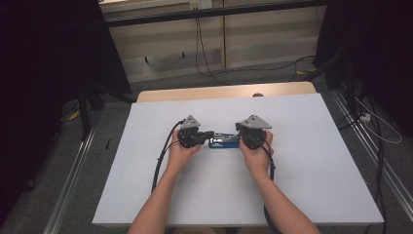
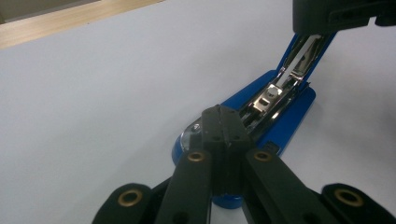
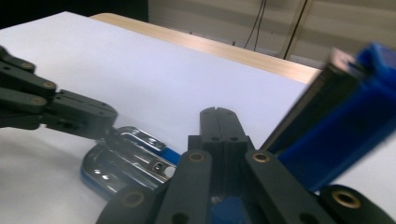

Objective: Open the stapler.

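Observation:
A blue stapler [image 1: 224,142] lies in the middle of the white table, between the two hands. My left gripper [image 1: 208,134] is shut, nothing between its jaws, and its tip [image 2: 222,122] rests on the front end of the stapler's base [image 2: 285,123]. In the right gripper view the left gripper [image 3: 77,116] sits over the shiny metal magazine [image 3: 128,158]. My right gripper [image 3: 219,122] is also shut and empty, its tip beside and under the stapler's blue top arm [image 3: 348,116]. That arm is swung up off the base and looks blurred [image 2: 306,49].
The white tabletop [image 1: 302,170] has free room on all sides of the stapler. A wooden strip [image 1: 195,92] runs along its far edge, with a small round object [image 1: 257,95] on it. Cables [image 1: 204,53] lie on the floor beyond.

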The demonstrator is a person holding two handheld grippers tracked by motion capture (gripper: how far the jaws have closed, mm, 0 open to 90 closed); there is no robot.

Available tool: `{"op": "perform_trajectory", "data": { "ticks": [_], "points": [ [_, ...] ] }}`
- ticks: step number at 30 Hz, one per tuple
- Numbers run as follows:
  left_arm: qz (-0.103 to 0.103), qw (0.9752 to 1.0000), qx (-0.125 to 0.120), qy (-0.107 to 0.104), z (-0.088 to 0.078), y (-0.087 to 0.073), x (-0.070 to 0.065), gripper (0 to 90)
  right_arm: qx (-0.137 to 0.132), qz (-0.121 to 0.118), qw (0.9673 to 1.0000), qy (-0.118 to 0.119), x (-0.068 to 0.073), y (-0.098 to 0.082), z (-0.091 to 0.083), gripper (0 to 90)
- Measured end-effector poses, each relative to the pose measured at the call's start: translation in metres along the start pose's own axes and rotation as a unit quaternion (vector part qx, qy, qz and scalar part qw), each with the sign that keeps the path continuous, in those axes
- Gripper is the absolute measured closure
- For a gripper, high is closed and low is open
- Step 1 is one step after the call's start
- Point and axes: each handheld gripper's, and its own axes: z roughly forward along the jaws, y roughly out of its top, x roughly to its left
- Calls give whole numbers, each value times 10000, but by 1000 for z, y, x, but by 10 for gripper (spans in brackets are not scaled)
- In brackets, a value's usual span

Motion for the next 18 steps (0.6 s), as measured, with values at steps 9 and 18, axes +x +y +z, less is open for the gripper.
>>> {"op": "perform_trajectory", "data": {
  "ticks": [9,18],
  "points": [
    [-7,10000,20,8,0,1,-1,900,126,186,9996,-194,-27,-11,-6,900],
    [25,10000,15,31,0,1,-2,900,322,226,9989,-237,-34,-26,-3,900]
  ]
}}
